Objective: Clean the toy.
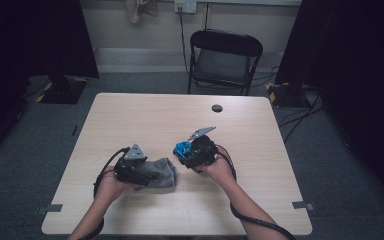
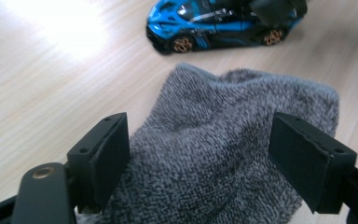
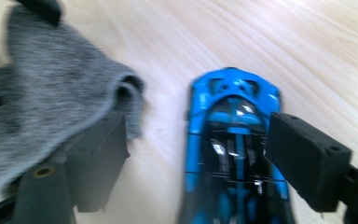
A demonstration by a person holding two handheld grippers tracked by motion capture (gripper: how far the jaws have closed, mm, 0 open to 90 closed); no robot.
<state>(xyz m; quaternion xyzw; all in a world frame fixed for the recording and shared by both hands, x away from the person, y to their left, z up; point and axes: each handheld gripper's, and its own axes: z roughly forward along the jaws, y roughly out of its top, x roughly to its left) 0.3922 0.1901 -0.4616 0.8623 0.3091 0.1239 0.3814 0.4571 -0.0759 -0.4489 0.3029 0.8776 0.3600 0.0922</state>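
Both grippers sit low over the table (image 1: 130, 107), and the coming move turns on how the two things lie from them. My left gripper (image 1: 139, 172) stands with its jaws spread wide either side of the grey cloth (image 2: 223, 154), which is bunched in a soft heap between the pads (image 2: 109, 154) in the left gripper view. I cannot tell for certain that the pads are pressing it; the pile bulges past them and looks loose, so I read the jaws as released around it, not clenched.

My right gripper (image 1: 187, 154) is also spread. In the right gripper view the blue toy car (image 3: 235, 154) lies on the wood between its jaws, close against one pad (image 3: 303, 158) and clear of the other, with nothing pinching it.

The car's long axis runs straight along that gripper's line of sight, so closing would take it across its narrow width. From the left gripper it lies beyond the cloth, broadside on, a little apart from the cloth's far edge. So the right hand is plainly the nearer to the car and the left to the cloth. I judge the car rests freely on the table just beside the cloth.
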